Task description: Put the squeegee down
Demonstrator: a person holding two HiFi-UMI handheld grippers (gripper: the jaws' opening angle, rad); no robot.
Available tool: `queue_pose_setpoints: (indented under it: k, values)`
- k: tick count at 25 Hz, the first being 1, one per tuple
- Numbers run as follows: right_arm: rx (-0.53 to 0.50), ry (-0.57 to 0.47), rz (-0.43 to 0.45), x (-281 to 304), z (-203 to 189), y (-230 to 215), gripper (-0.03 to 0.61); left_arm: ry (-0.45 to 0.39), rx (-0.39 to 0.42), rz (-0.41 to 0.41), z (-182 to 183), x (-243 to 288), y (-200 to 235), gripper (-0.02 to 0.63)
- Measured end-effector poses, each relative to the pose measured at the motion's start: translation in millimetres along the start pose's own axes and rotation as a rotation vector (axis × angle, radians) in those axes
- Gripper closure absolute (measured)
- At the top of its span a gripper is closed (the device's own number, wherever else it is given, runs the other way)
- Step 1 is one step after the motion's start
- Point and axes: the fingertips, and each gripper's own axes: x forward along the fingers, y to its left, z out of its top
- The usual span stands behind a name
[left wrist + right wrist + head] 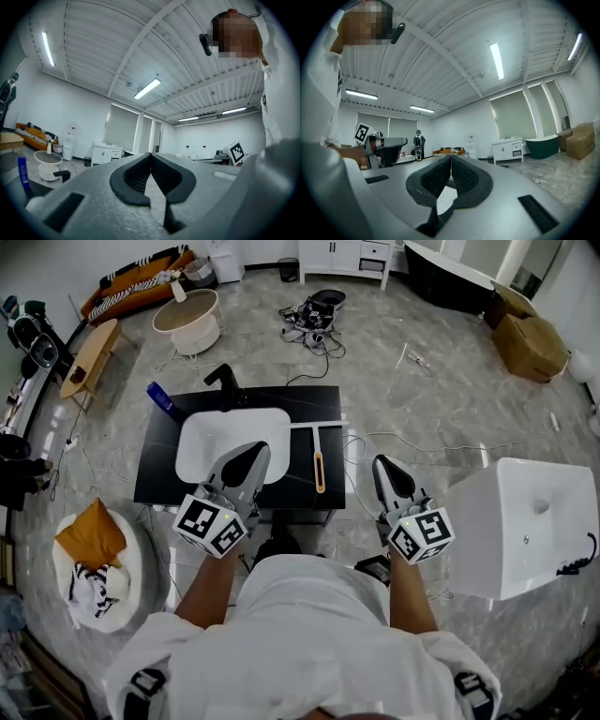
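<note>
The squeegee [318, 452] lies flat on the black counter [159, 474], just right of the white basin [211, 442], with its pale blade toward the counter's far edge and its orange handle pointing back at the person; neither gripper touches it.

The left gripper [253, 452] is held over the counter's near edge, its tip above the basin's near rim and left of the squeegee; its jaws are pressed together at the tips with nothing between them, as its own view [150, 155] confirms.

The right gripper [384, 466] hangs off the counter's right side, over the floor, apart from the squeegee; its jaws meet at the tips too and are empty [451, 157].

Both bare forearms, left [211, 577] and right [408, 592], reach forward from the body toward the counter, roughly parallel; both gripper views take in the ceiling, so the jaws tilt upward.
</note>
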Motion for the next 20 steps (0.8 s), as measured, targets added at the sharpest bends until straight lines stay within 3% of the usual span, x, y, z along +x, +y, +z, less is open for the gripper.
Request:
queue_pose_setpoints:
  k: [7, 13, 20]
  values:
    - [0.034, -0.001, 0.035, -2, -11, 6, 0.563, 0.017, 0.015, -0.018, -7, -9, -16, 0.597]
    - [0.015, -0.009, 0.116, 5, -11, 18, 0.563, 0.043, -0.040, 0.011, -15, -25, -16, 0.597]
    - [-0.008, 0.013, 0.070, -9, -17, -8, 0.563, 0.068, -0.094, -0.007, -32, -27, -16, 0.597]
